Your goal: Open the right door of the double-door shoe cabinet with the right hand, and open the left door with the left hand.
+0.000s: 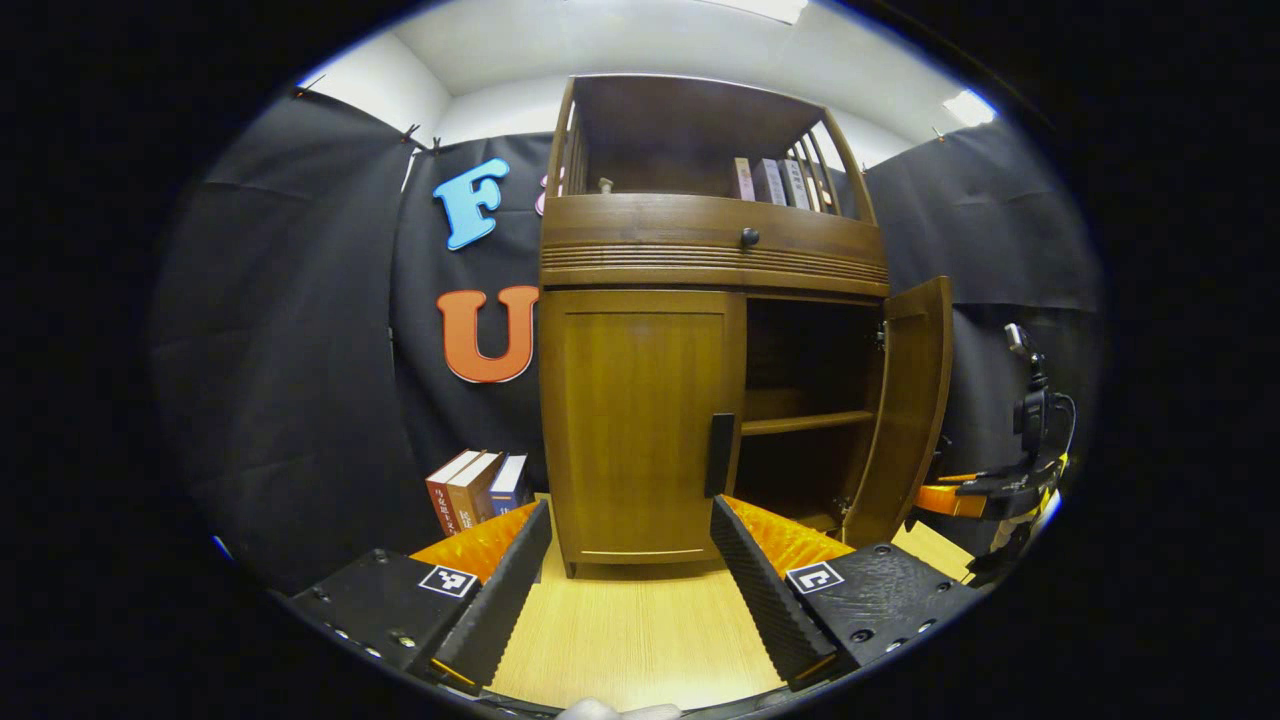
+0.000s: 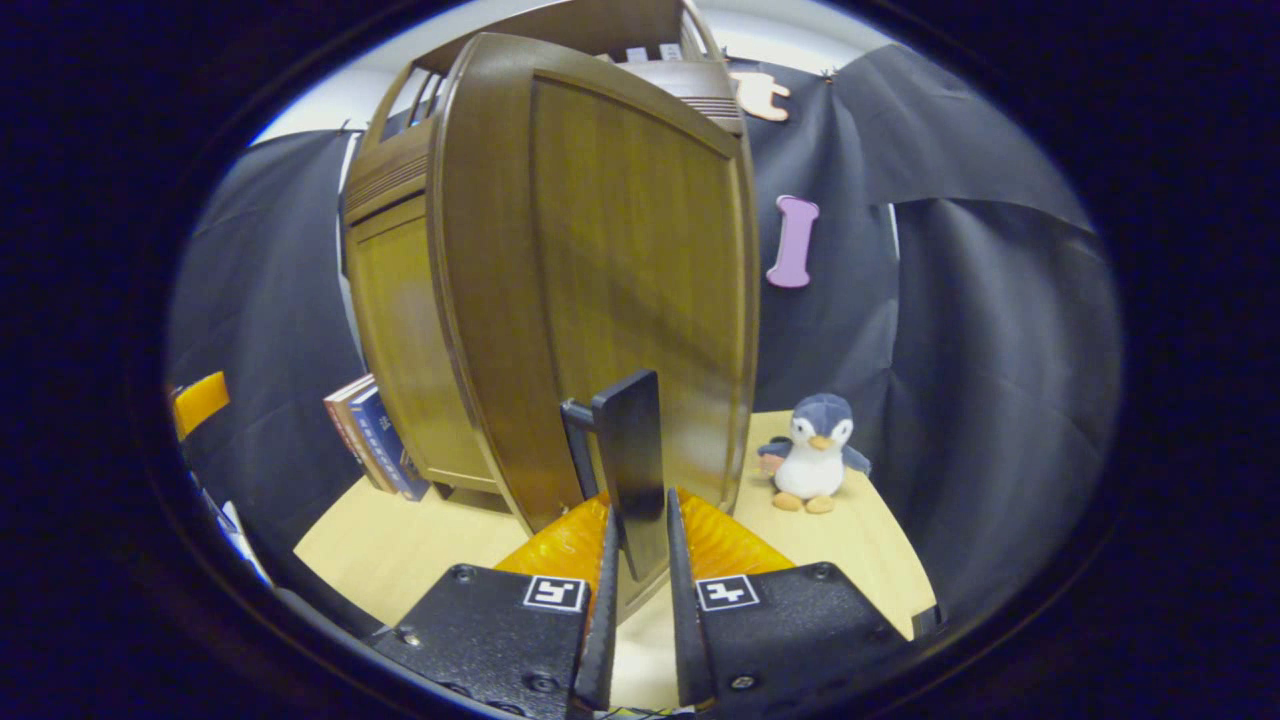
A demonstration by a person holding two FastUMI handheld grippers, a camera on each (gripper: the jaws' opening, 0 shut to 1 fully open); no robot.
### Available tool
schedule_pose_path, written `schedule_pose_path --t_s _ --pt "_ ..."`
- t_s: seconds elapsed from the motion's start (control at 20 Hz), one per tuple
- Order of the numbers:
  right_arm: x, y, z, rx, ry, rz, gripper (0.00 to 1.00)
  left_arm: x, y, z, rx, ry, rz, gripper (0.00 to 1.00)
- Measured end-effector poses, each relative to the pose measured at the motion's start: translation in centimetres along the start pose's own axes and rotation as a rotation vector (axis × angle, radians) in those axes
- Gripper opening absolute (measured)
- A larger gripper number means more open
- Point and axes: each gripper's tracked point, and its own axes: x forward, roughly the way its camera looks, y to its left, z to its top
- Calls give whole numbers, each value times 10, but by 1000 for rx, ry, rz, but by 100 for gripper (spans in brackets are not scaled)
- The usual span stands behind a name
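Wooden shoe cabinet (image 1: 640,420), flat handle (image 2: 632,470) gripped

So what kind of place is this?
Likely a staged recording booth, not a home: black cloth walls surround a wooden shoe cabinet on a pale tabletop, with a toy penguin as a prop.

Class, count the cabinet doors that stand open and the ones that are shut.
1 open, 1 shut. The brown wooden right door is swung open, its dark handle clamped in the right gripper. The brown wooden left door is shut, ahead of the open left gripper.
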Motion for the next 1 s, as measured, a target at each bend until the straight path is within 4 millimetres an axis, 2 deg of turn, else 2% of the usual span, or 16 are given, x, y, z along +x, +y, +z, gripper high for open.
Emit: schedule_pose_path --t_s 0.05,0.1,0.15,0.35,0.5,0.65,1.0 --pt "-1 -9 -1 14 0 -22 27 1 -5 -2 6 0 -12 96" --pt "-3 -15 0 22 -3 -38 23 1 -10 -2 9 3 -24 100" --pt "-3 -22 -2 25 -6 -49 22 2 -14 -3 14 3 -36 96" --pt "-10 -45 -1 44 -12 -75 14 6 -21 -6 40 3 -55 96" --pt "-15 -66 0 41 -9 -100 8 12 -35 -8 33 11 -73 96" --pt "-17 -93 3 47 -9 -112 4 19 -57 -12 34 16 -81 96" --pt "-15 -130 8 18 20 -1 4 35 -116 -2 23 16 -72 96"
